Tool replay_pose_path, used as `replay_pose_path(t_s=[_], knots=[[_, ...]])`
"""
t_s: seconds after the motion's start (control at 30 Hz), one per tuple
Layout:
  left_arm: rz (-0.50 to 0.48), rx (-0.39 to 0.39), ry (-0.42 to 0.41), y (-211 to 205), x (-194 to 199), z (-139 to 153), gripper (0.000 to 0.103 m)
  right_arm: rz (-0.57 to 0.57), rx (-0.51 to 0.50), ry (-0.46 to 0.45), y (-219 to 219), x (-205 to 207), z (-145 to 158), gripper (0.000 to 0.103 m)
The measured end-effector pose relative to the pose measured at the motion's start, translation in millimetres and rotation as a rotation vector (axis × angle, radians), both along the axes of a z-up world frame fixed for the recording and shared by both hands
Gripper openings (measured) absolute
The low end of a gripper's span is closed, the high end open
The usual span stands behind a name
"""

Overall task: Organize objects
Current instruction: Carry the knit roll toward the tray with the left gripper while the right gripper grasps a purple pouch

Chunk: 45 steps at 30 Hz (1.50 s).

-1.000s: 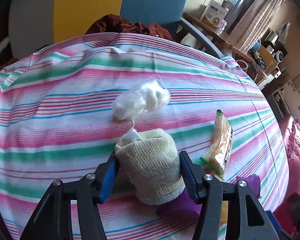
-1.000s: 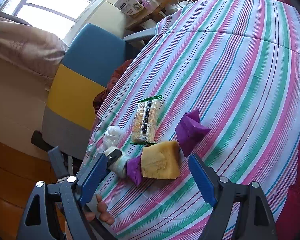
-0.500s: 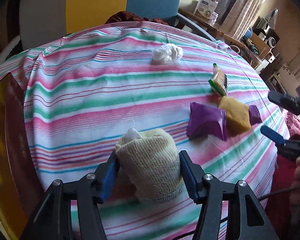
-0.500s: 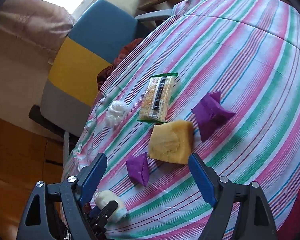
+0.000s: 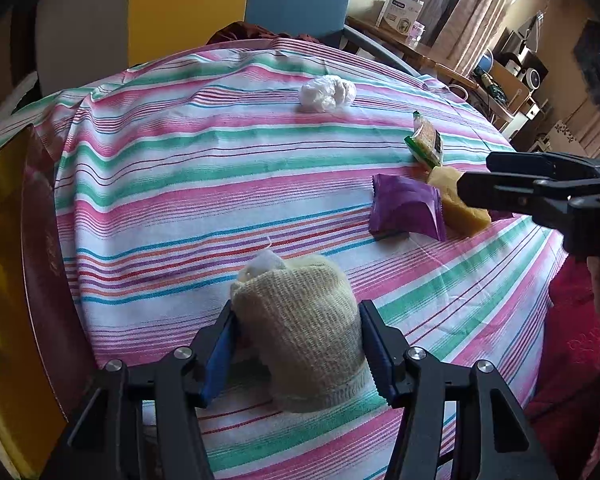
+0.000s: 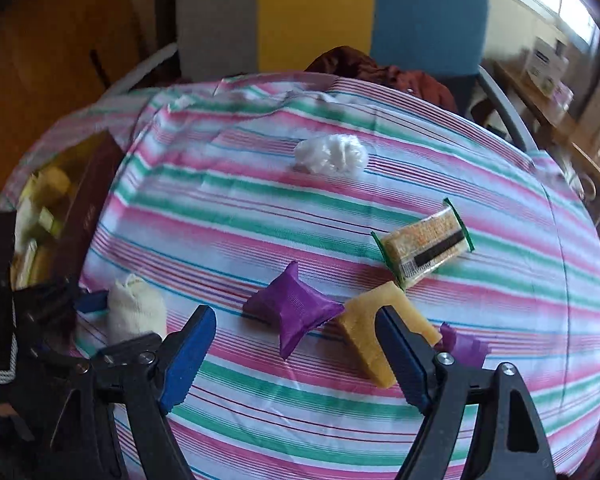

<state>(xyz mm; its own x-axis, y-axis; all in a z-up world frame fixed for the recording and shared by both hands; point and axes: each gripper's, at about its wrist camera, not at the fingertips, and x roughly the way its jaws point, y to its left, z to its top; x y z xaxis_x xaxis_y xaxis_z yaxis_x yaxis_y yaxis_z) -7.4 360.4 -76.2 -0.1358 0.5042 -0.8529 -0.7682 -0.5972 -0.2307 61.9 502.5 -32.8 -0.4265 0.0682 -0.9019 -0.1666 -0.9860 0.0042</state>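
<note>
Left gripper [image 5: 298,338] clamped on a ribbed cream knit sock bundle [image 5: 300,324] over the striped tablecloth [image 5: 180,184], right gripper [image 6: 296,354] spread wide and empty above a crinkly purple pouch [image 6: 294,312], yellow sponge wedge [image 6: 374,330] beside it, glossy cracker packet [image 6: 422,248], fluffy white wad [image 6: 330,154] beyond.

Striped cloth-covered table [image 6: 260,216]. Lying on it ahead of the right gripper [image 6: 296,354]: purple packet [image 6: 294,312] between the fingers, yellow block [image 6: 380,320] at the right finger, snack bar [image 6: 422,248] beyond, white wad [image 6: 332,154] farthest, small purple piece [image 6: 462,344] rightmost.
</note>
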Motion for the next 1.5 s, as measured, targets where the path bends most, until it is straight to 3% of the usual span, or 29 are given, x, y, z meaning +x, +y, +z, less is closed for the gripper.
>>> replay_pose_path(t_s=[0.2,0.37,0.43,0.57,0.73,0.9,1.07,1.3,1.5], knots=[[0.001,0.017,-0.018,-2,1,-2,0.057,0.202,0.100,-0.183,-9,-31,-25,0.083],[0.000,0.027,-0.026,-3,0,-3,0.057,0.304,0.151,-0.279,-17,-51,-42,0.081],[0.001,0.030,-0.026,-4,0,-3,0.057,0.322,0.166,-0.300,-18,-57,-49,0.074],[-0.002,0.032,-0.021,-3,1,-4,0.057,0.320,0.140,-0.320,-16,-61,-61,0.046],[-0.003,0.039,-0.010,-4,2,-4,0.057,0.228,0.094,-0.275,-10,-47,-60,0.032],[0.002,0.043,-0.008,-7,4,-1,0.055,0.075,0.010,-0.166,-7,-28,-47,0.032],[-0.003,0.047,0.017,-20,13,9,0.054,-0.067,-0.098,-0.103,-12,-15,-57,0.032],[0.020,0.118,0.056,-59,20,45,0.054,-0.098,-0.103,-0.061,-13,-10,-59,0.032],[0.105,0.176,0.077,-114,4,73,0.054,-0.088,-0.088,-0.062,-27,-15,-64,0.033]])
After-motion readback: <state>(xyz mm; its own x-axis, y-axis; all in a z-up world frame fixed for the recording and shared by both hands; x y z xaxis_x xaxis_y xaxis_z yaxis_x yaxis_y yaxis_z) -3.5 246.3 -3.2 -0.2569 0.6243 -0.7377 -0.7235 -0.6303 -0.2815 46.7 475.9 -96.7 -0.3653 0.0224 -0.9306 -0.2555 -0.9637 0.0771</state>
